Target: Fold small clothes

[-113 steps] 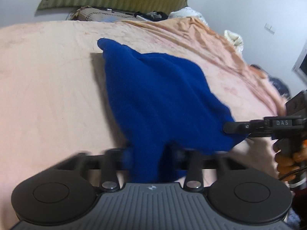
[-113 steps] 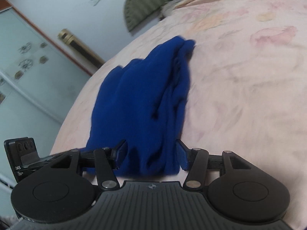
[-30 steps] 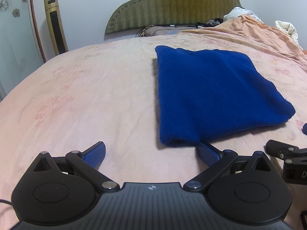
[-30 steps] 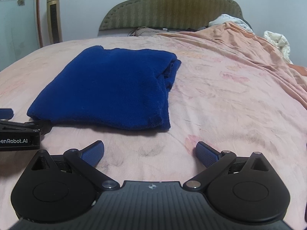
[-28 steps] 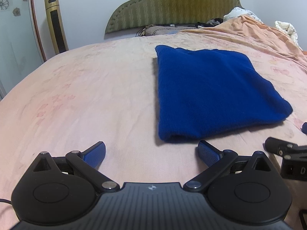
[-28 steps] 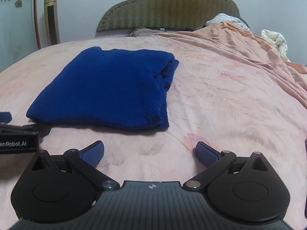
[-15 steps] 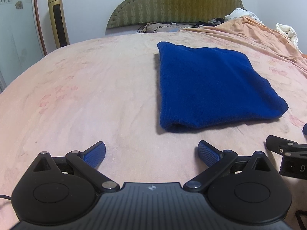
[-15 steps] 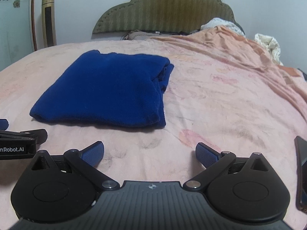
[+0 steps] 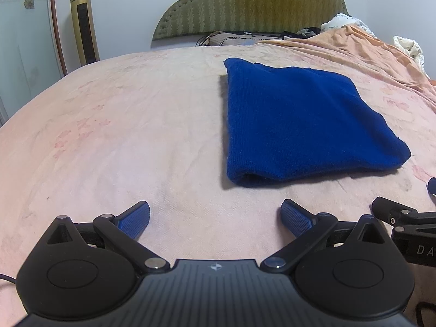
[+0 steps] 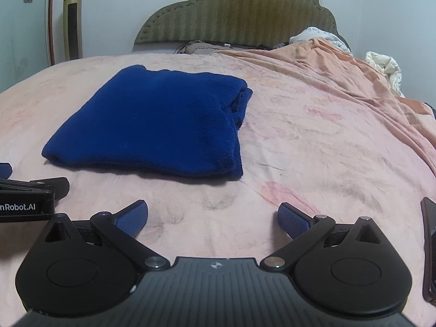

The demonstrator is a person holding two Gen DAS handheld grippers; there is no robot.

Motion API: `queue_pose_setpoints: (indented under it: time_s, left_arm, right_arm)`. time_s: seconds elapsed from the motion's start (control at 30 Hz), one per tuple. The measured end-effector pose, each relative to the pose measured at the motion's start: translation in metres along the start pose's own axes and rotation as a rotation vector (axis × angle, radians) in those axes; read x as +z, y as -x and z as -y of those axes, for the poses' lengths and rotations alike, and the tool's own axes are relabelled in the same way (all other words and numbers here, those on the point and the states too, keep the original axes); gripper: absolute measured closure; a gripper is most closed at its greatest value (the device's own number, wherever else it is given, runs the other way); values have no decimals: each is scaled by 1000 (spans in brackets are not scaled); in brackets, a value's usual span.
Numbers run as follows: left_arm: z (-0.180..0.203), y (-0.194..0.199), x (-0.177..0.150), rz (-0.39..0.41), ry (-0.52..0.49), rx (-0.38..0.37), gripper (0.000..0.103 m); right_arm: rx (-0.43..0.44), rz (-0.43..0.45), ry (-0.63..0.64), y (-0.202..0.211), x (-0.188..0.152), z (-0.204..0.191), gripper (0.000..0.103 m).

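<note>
A dark blue knit garment [image 9: 297,120] lies folded into a flat rectangle on the pink bedsheet [image 9: 122,125]. It also shows in the right wrist view [image 10: 160,120], with its layered edges on the right side. My left gripper [image 9: 215,218] is open and empty, a short way in front of the garment's near left corner. My right gripper [image 10: 212,218] is open and empty, in front of the garment's near right corner. Neither touches the cloth.
A green padded headboard [image 9: 250,2] stands at the far end of the bed. An orange blanket [image 10: 354,81] is bunched along the right side with white bedding [image 10: 387,68] behind. A gold tower fan [image 9: 83,24] stands left. A dark flat object [image 10: 429,248] lies at right.
Both grippers let go of the blue garment and opened. They have drawn back toward the foot of the bed, and the garment now lies folded flat.
</note>
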State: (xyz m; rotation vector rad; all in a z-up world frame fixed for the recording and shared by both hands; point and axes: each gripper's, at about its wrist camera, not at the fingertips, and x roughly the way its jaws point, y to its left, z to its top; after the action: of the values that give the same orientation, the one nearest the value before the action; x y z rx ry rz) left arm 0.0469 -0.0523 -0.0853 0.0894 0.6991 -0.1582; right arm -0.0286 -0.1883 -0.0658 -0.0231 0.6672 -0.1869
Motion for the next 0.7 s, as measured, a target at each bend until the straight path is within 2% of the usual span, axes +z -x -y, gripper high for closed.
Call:
queue_pose_setpoints:
  time_s: [0.7]
  left_arm:
    - [-1,0,0,2,-3,1,0]
  right_arm:
    - [28,4,-49,7,2,5,0]
